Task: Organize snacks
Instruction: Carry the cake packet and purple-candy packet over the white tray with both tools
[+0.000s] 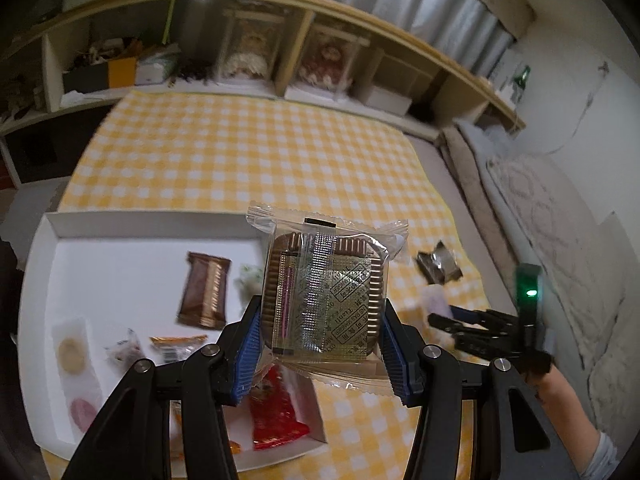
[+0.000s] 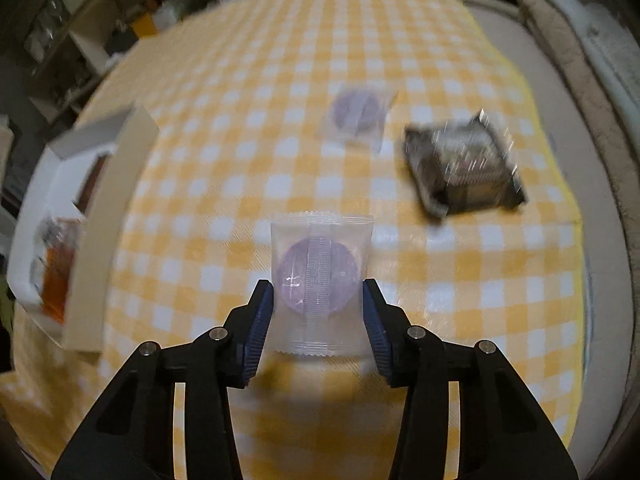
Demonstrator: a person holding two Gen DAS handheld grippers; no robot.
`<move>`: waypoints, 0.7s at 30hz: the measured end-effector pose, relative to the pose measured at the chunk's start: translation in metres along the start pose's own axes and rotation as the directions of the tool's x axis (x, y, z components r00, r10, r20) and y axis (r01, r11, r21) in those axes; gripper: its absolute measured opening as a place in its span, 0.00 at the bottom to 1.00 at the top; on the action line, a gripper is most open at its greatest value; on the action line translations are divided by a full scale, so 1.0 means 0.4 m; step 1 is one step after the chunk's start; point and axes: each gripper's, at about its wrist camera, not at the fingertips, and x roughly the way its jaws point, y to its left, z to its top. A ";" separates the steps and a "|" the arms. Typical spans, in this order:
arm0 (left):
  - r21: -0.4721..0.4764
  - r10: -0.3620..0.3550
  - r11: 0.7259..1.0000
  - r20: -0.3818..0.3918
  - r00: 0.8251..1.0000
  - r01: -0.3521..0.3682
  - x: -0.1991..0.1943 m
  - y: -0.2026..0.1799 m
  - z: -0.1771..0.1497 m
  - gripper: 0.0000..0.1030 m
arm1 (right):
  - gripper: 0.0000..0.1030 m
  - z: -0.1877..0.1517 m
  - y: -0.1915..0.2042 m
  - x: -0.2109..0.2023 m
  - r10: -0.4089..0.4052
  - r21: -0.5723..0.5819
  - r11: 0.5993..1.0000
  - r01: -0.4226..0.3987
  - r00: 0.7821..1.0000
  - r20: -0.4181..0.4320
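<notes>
Yellow-checked table in a cluttered room

Ahead of the gripper a yellow-and-white checked tablecloth (image 1: 256,160) runs to a low cubby shelf (image 1: 280,60) holding boxes; pale curtains (image 1: 400,4) hang beyond it, and a padded bench (image 1: 560,248) flanks the right.

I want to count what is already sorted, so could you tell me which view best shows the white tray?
The left wrist view: the white tray lies nearly whole below, with several wrapped snacks inside. The right wrist view catches only its blurred corner at the left edge.
</notes>
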 end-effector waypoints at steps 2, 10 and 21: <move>-0.006 0.003 1.000 0.024 1.000 -0.002 -0.032 0.025 0.001 0.51 | 0.44 0.019 0.020 -0.043 0.019 0.021 1.000 -0.020 0.998 0.052; -0.031 0.022 0.999 0.089 0.996 -0.020 -0.143 0.107 -0.012 0.51 | 0.44 0.075 0.110 -0.185 0.078 0.065 0.993 -0.094 0.973 0.217; -0.117 0.077 0.991 0.102 0.992 -0.065 -0.250 0.266 -0.047 0.51 | 0.44 0.135 0.337 -0.219 0.177 -0.008 0.983 -0.182 0.949 0.262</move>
